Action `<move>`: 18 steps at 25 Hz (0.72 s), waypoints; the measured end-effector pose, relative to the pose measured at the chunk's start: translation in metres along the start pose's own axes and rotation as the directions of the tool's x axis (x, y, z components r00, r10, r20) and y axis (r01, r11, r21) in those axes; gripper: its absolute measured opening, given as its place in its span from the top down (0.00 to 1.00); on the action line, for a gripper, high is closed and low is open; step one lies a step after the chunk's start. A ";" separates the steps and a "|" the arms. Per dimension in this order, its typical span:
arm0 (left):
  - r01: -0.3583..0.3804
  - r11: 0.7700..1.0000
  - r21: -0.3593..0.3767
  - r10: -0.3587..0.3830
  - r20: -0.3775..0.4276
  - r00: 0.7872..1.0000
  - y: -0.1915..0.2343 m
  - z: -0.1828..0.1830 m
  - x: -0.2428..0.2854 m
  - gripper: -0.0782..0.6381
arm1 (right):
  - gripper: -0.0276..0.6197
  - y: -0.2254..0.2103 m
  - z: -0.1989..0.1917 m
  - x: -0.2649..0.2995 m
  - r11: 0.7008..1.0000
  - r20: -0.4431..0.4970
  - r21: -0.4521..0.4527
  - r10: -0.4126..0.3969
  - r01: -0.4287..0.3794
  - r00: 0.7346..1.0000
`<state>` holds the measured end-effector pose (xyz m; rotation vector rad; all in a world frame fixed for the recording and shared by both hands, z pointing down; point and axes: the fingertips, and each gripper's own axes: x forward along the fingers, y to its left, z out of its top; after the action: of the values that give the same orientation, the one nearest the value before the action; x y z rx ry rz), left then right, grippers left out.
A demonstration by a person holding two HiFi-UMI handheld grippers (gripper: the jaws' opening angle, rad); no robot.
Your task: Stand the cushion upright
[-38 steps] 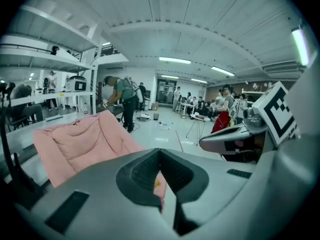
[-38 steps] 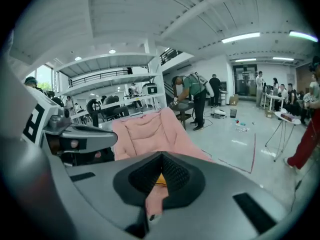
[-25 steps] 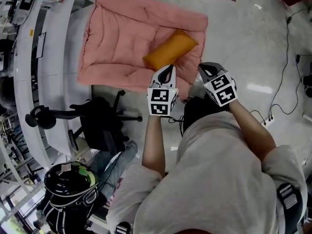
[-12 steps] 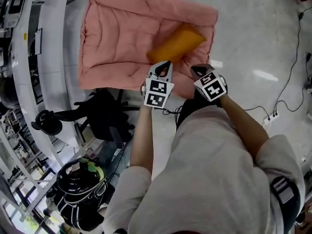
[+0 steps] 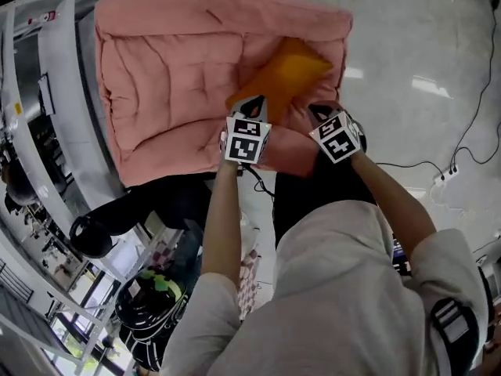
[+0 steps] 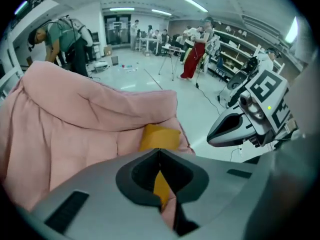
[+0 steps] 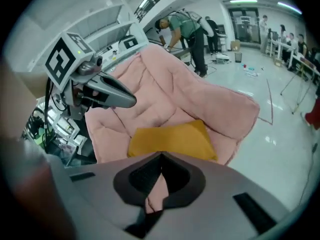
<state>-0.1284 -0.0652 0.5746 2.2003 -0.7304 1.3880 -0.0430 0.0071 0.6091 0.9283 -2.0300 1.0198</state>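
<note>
Left gripper (image 5: 257, 103) lowered toward cushion (image 5: 291, 72), jaws together

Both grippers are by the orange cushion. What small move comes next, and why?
Probably open both jaws. The left gripper and right gripper are shut and empty, and the orange cushion lies flat on the pink pad, so neither can grasp it yet.

Both arms outstretched, left tongs (image 5: 253, 103) and right tongs (image 5: 319, 112) side by side, jaws together, tips downward.
</note>
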 end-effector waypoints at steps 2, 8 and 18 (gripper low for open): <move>0.001 0.999 0.039 0.000 -0.029 1.000 0.012 -0.001 0.023 0.87 | 0.95 -0.018 -0.011 0.020 0.996 -0.008 0.089 -0.005 0.006 1.000; 0.074 0.997 -0.003 -0.074 -0.088 0.993 0.038 -0.017 0.081 0.87 | 0.94 -0.051 -0.013 0.059 0.974 0.059 0.207 -0.102 0.088 0.993; 0.208 0.978 0.022 -0.202 -0.145 0.969 0.065 -0.043 0.131 0.87 | 0.94 -0.087 -0.037 0.115 0.877 0.117 0.478 -0.112 0.043 0.987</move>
<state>-0.1522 -0.1156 0.7168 2.1106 -0.4164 1.4435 -0.0225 -0.0332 0.7509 1.3577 -1.8634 1.4813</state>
